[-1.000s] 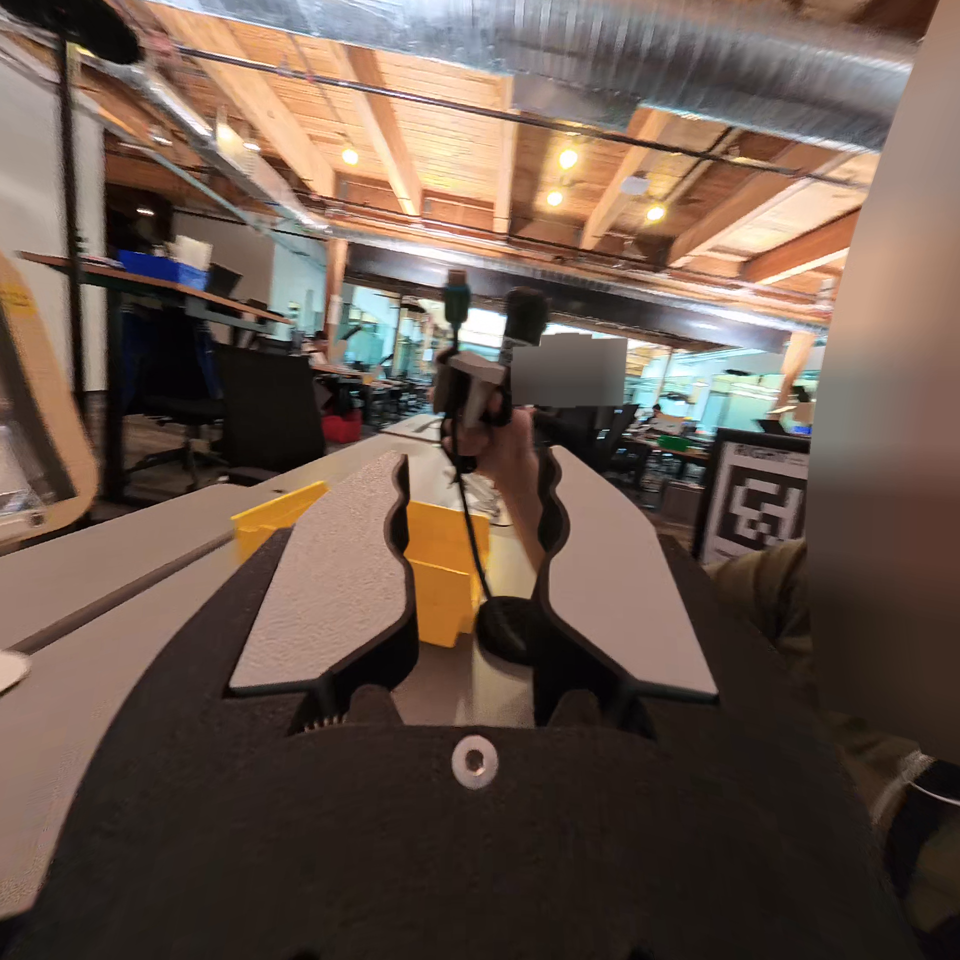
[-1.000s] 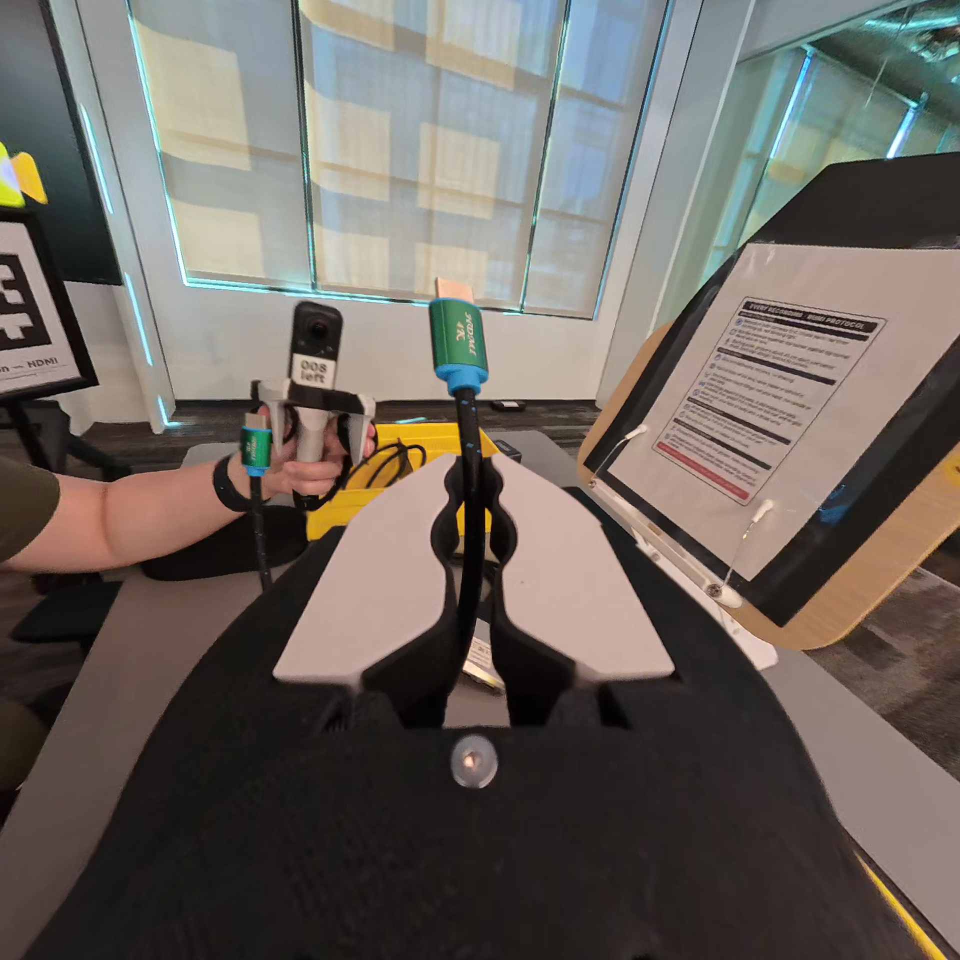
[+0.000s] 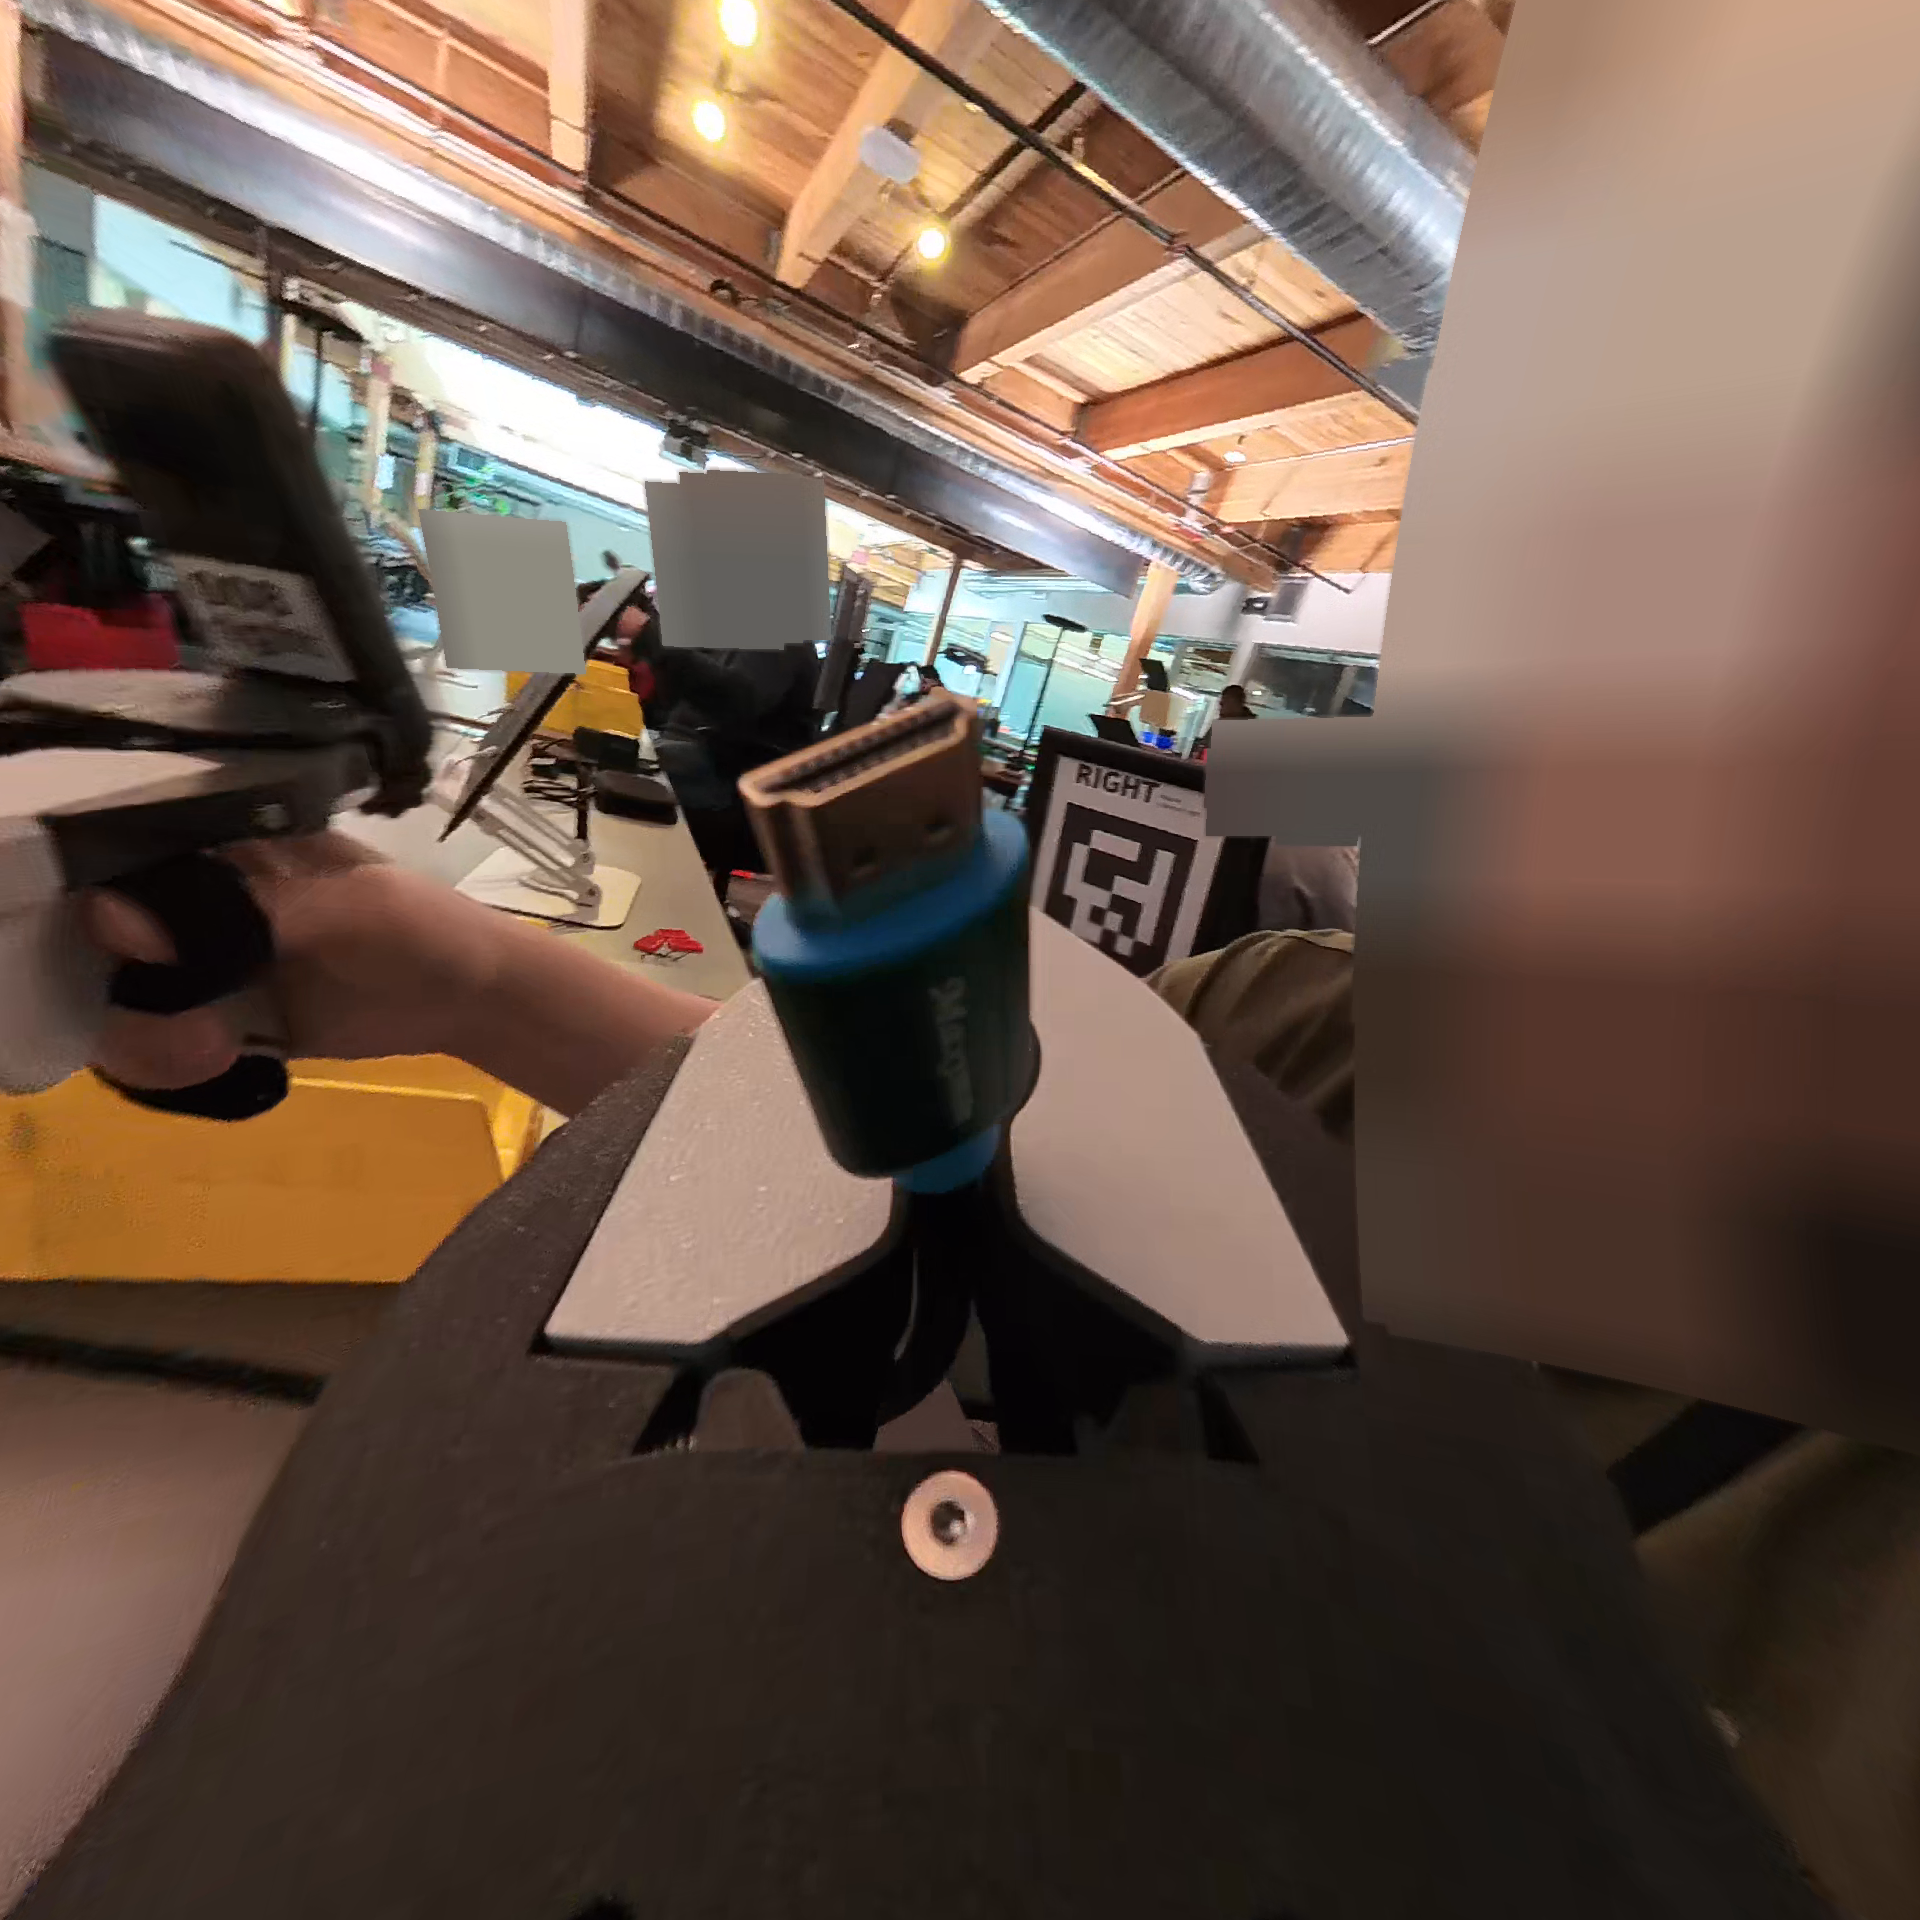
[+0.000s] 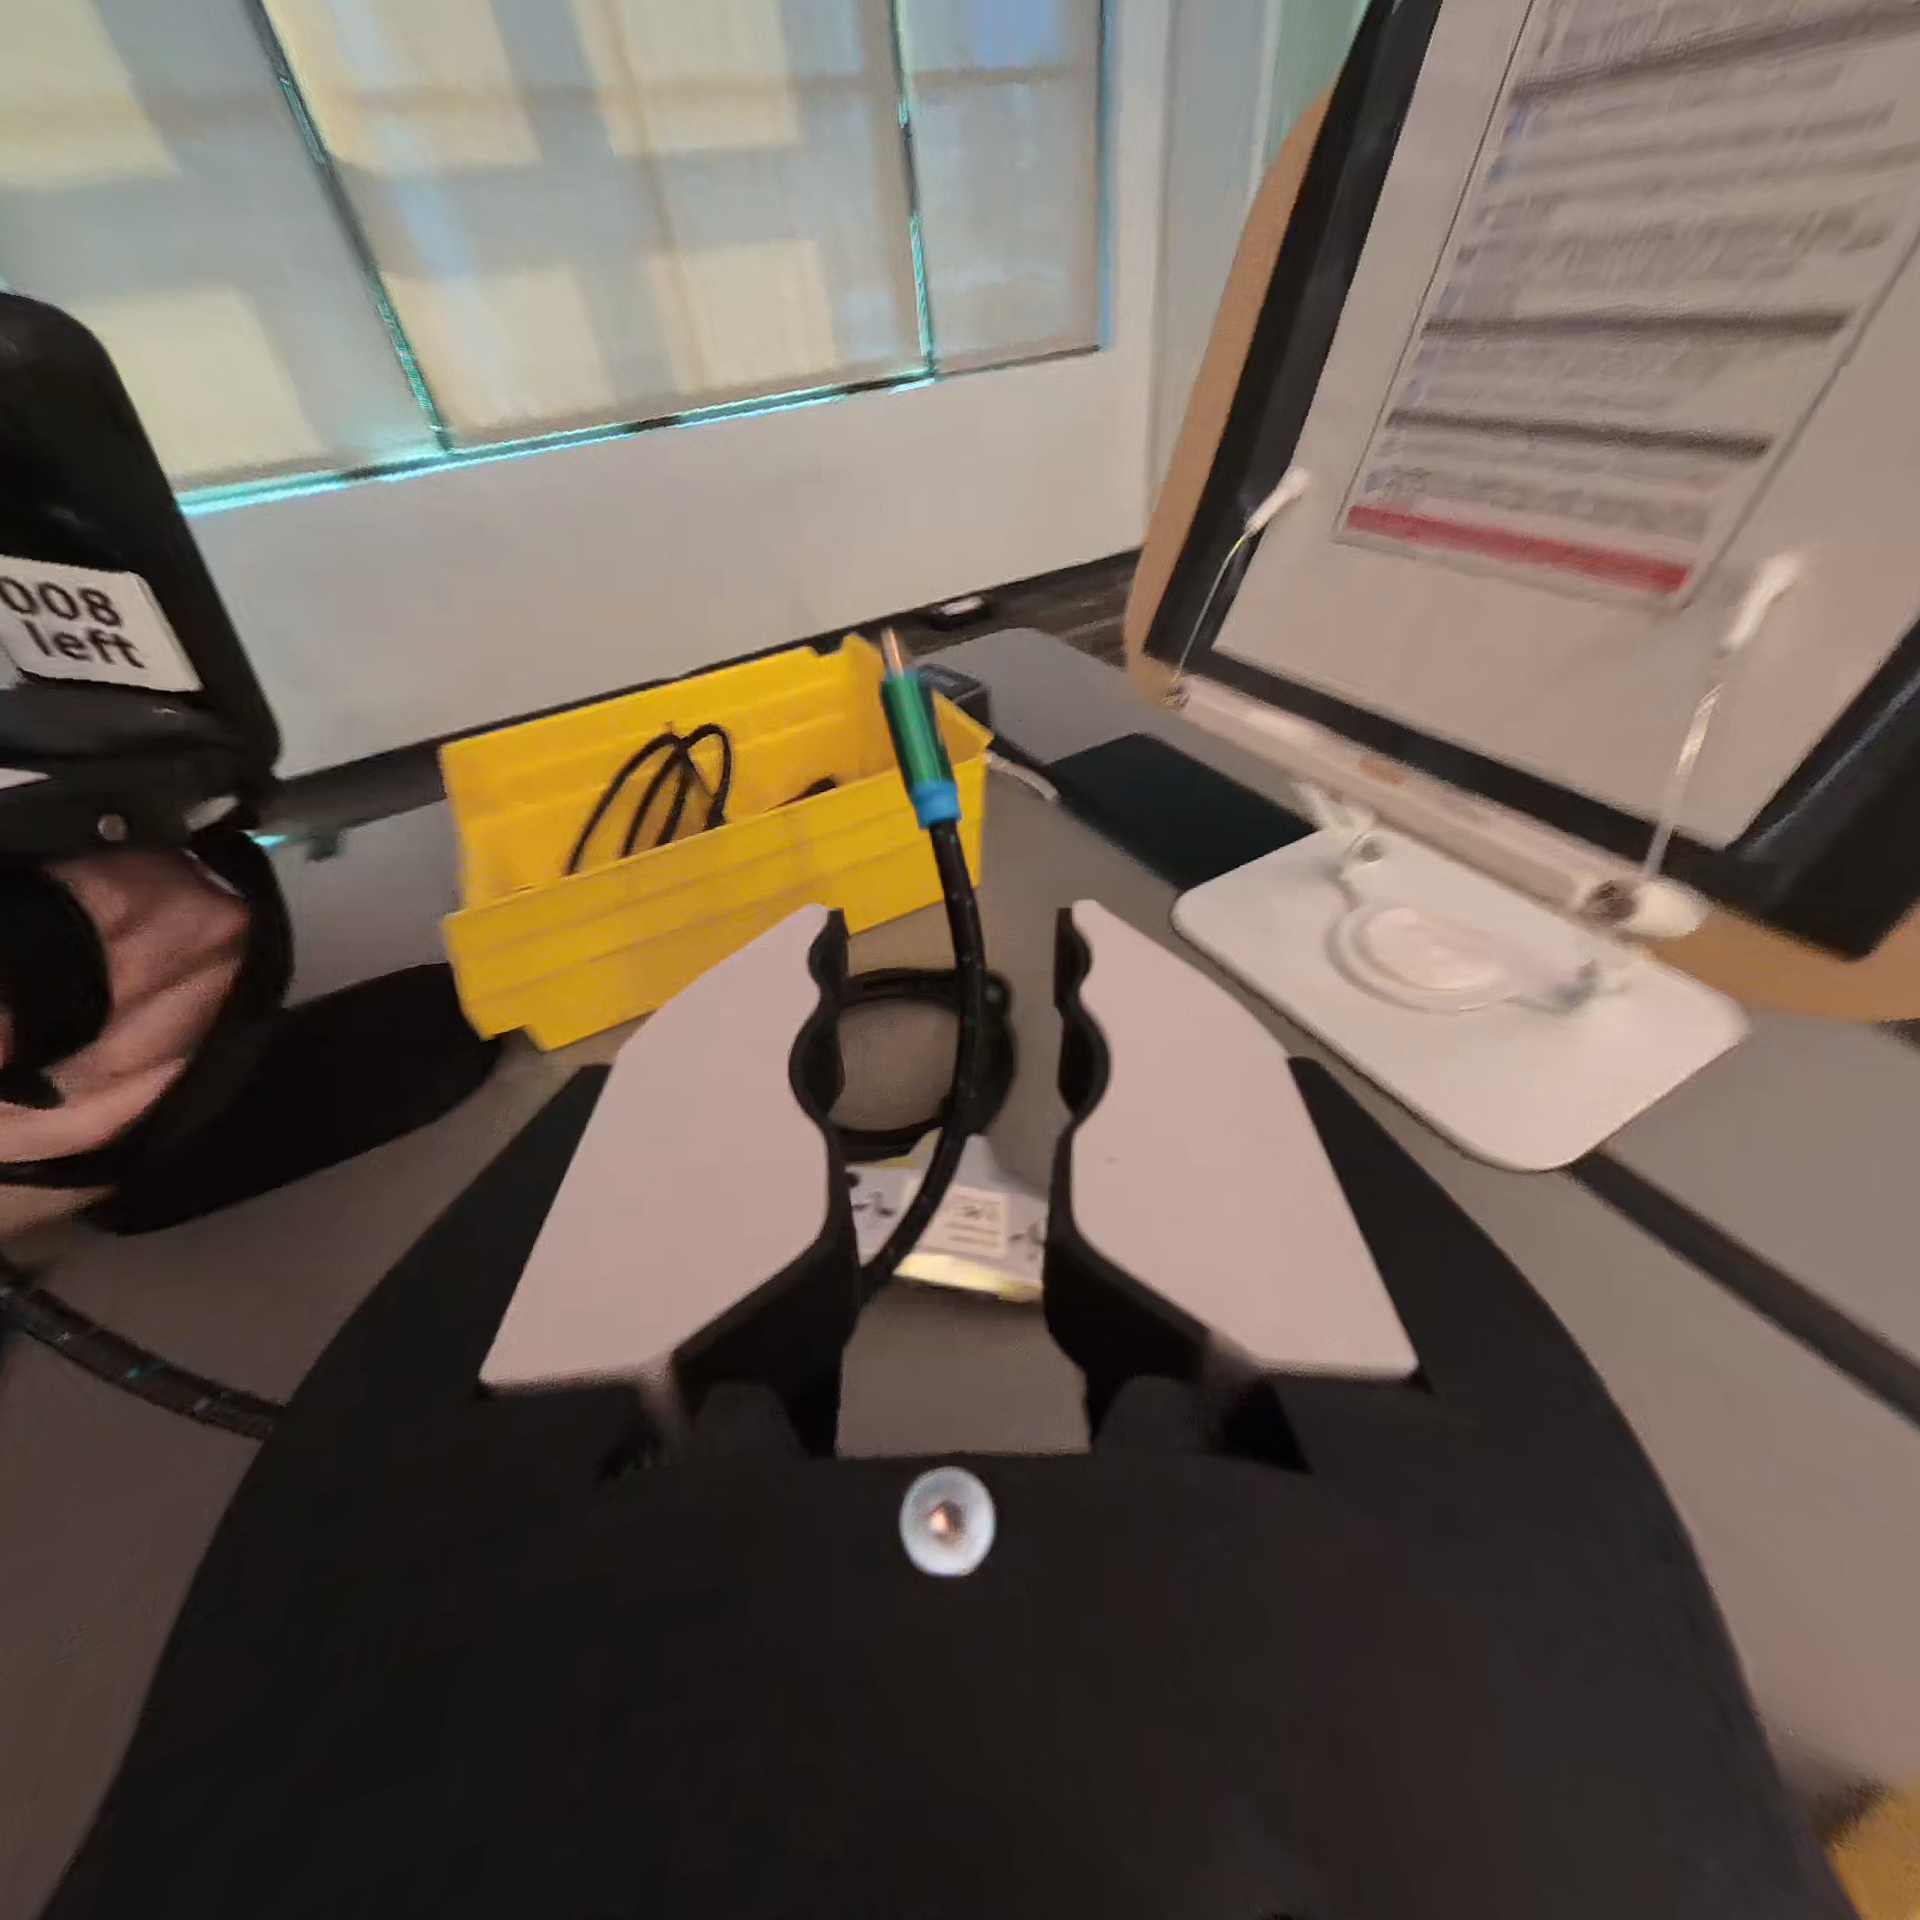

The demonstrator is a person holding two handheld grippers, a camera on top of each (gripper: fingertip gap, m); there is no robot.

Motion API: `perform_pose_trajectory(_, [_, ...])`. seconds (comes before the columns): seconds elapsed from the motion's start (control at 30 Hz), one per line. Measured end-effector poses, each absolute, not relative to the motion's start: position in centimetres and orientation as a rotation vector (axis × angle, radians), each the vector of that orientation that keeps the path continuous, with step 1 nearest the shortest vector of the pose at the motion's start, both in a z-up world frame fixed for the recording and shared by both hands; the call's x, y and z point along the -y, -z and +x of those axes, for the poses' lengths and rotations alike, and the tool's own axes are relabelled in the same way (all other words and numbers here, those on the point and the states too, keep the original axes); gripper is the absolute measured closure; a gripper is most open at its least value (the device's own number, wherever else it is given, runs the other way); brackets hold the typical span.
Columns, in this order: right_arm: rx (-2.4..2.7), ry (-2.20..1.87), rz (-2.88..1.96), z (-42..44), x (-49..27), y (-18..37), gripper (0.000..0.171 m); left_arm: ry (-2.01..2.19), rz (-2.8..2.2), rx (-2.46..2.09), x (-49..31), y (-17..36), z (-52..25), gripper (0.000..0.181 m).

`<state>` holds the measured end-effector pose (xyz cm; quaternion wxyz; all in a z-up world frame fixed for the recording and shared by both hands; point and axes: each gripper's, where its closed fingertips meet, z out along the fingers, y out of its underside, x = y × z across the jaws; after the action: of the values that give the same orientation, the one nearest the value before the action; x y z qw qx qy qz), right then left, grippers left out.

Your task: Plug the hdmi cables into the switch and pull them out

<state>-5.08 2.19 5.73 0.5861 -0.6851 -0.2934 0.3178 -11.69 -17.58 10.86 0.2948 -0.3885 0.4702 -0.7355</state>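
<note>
One HDMI plug (image 3: 894, 935) stands pinched between the left tongs (image 3: 940, 1122).

The HDMI plug (image 3: 894, 997) is dark green w/ blue collars and a gold metal tip, its cable (image 4: 961, 1039) black w/ small teal flecks, the bin (image 4: 717, 831) bright yellow, the gripper fingers (image 4: 675, 1164) light grey on black bodies, the marker board (image 3: 1117, 873) black-and-white blocks, the table (image 4: 1714, 1174) grey.

Left gripper (image 3: 940, 1049) now clamps a green, blue-collared HDMI plug (image 3: 894, 966); right gripper (image 4: 940, 956) has opened, releasing its black cable (image 4: 961, 997).
</note>
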Motion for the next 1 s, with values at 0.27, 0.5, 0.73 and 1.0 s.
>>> perform_pose_trajectory(0.27, [1.383, -0.775, -1.238, -11.4, 9.7, -6.9, 0.121, 1.903, -1.11, -1.129, 14.7, -11.2, -12.1, 0.174])
perform_pose_trajectory(0.5, [1.486, -0.315, -1.038, -18.7, 10.3, -2.6, 0.116, 1.972, -1.038, -0.936, 12.9, -13.5, -14.0, 0.174])
perform_pose_trajectory(0.73, [1.351, -0.333, -1.195, -18.3, 9.2, -4.5, 0.171, 1.825, -1.116, -0.783, 9.5, -13.7, -15.2, 0.153])
perform_pose_trajectory(1.0, [0.885, -1.053, -1.453, -9.6, 9.1, -13.9, 0.17, 1.025, -1.283, -0.872, 5.2, -11.6, -16.1, 0.143])
